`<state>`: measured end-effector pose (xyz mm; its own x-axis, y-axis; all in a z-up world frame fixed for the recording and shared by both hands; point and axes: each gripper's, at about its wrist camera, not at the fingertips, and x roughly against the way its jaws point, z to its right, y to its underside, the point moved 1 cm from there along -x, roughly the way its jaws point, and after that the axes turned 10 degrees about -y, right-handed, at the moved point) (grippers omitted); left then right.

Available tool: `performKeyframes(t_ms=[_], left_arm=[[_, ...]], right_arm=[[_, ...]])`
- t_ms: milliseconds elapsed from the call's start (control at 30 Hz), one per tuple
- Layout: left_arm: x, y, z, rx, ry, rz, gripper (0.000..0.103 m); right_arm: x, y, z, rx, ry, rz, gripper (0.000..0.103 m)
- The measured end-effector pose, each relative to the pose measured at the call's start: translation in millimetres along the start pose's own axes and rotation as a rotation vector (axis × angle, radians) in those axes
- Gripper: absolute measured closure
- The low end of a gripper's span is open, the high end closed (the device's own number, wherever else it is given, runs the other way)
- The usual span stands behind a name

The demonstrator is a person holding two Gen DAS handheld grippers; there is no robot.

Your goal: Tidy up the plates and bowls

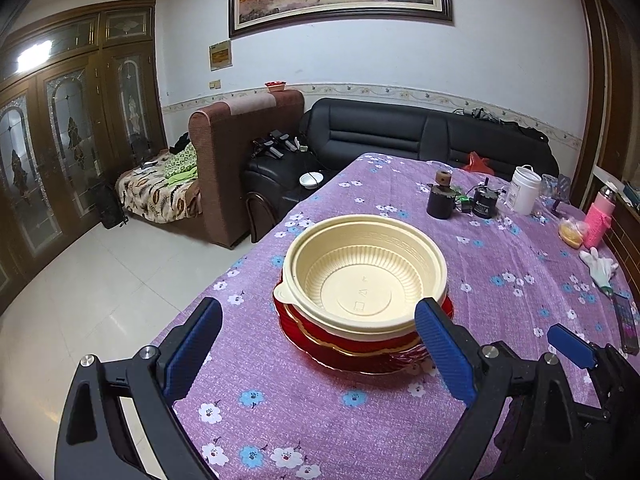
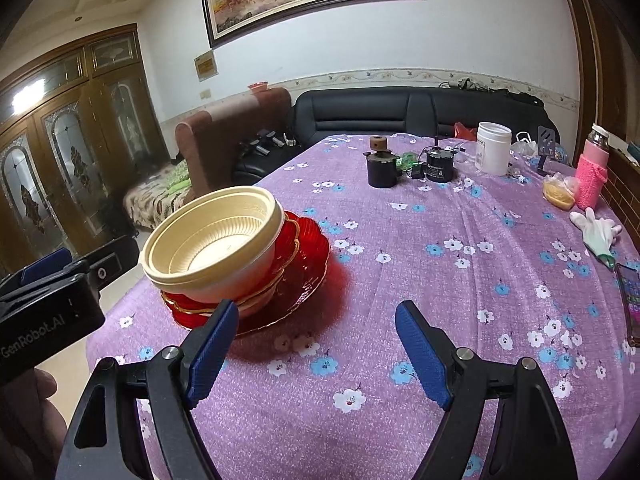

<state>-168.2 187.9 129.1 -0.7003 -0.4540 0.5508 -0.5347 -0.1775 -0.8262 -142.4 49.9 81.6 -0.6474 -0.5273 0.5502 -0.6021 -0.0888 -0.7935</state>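
On the purple flowered tablecloth (image 1: 320, 420), cream ribbed plastic bowls (image 1: 362, 276) sit nested on a red gold-rimmed glass plate (image 2: 304, 276). The left gripper (image 1: 316, 350) and right gripper (image 2: 316, 350) both gape wide, holding nothing. Only the right view reveals the plate's far rim.

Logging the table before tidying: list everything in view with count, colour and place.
cream bowl: one, cream, top of stack
red plates: several, red, gold-rimmed, under bowl
tablecloth: one, purple floral, over table
dark pot: one, far end
black canister: one, beside pot
white tub: one, far right
pink bottle: one, right edge
white glove: one, right edge
phone: one, right edge
left hand-held gripper: blue pads, open, empty
right hand-held gripper: blue pads, open, empty
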Motion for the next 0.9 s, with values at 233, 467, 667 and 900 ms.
performKeyframes(t_ms=[233,467,667,900], left_arm=[[1.3,3.1,4.2,-0.015,0.013,-0.007,0.006],[0.6,4.9,5.4,-0.02,0.019,-0.011,0.006],[-1.6,6.6,4.4,-0.019,0.025,-0.02,0.006],[-6.9,9.1,3.8,-0.019,0.032,-0.034,0.006]], right_arm=[[0.5,1.7,-2.4,0.012,0.014,-0.011,0.018],[-1.6,4.0,-7.4,0.029,0.021,-0.021,0.018],[-4.1,4.7,-11.9,0.045,0.023,-0.03,0.018],[-7.6,6.2,-13.4,0.043,0.025,-0.043,0.018]])
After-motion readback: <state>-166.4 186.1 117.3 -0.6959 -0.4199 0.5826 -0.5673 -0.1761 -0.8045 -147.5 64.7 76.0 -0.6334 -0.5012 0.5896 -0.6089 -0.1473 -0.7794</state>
